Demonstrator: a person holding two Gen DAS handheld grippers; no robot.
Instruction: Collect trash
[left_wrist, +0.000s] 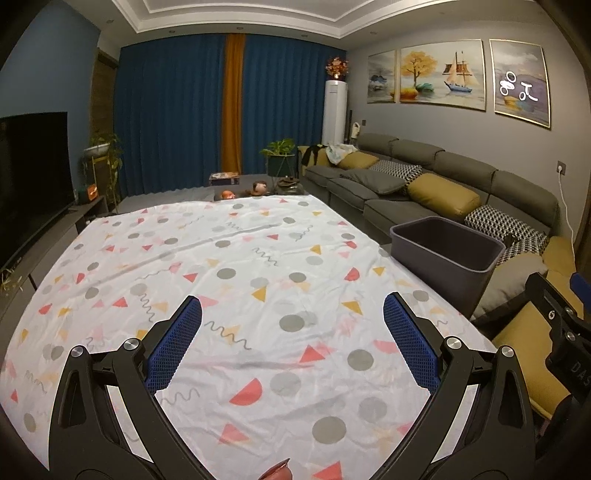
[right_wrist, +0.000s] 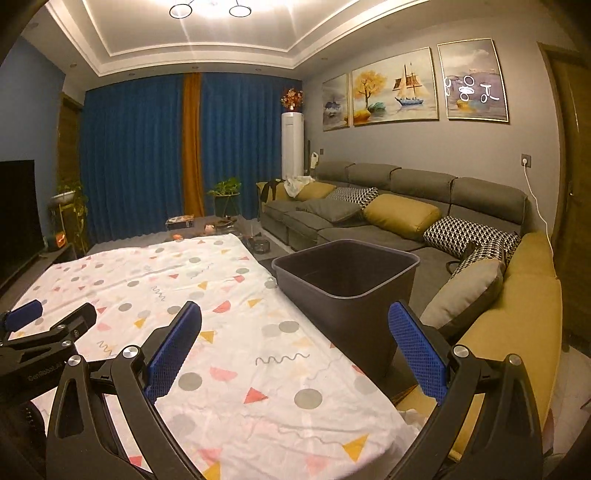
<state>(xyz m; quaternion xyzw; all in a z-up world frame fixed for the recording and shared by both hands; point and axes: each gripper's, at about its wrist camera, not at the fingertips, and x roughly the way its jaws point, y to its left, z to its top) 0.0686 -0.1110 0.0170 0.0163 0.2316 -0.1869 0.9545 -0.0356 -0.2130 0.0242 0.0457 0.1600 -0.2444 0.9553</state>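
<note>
The left hand-held gripper (left_wrist: 291, 314) hangs over the table (left_wrist: 110, 266) with its blue-padded fingers (left_wrist: 173, 343) spread wide and nothing between them. Below it lies only the white tablecloth (left_wrist: 240, 258), printed with grey dots, pink and yellow triangles and squiggles. At the bottom edge of the left wrist view a small reddish-brown shape (left_wrist: 277, 472) shows, too cut off to identify.

The right hand-held gripper (right_wrist: 295, 321) is likewise spread and holds nothing; it sits over the right part of the table, to the right of the left one, whose black frame shows at the left edge of the right wrist view.

The dark grey trash bin (right_wrist: 351, 280) stands just off the table's right edge, between table and sofa (right_wrist: 406, 229), upright and open-topped. What shows of its inside looks bare. No loose trash shows on the cloth.

Beyond the table's far end a few small items (left_wrist: 255, 188) sit on a low surface before the blue curtains (left_wrist: 173, 110).
</note>
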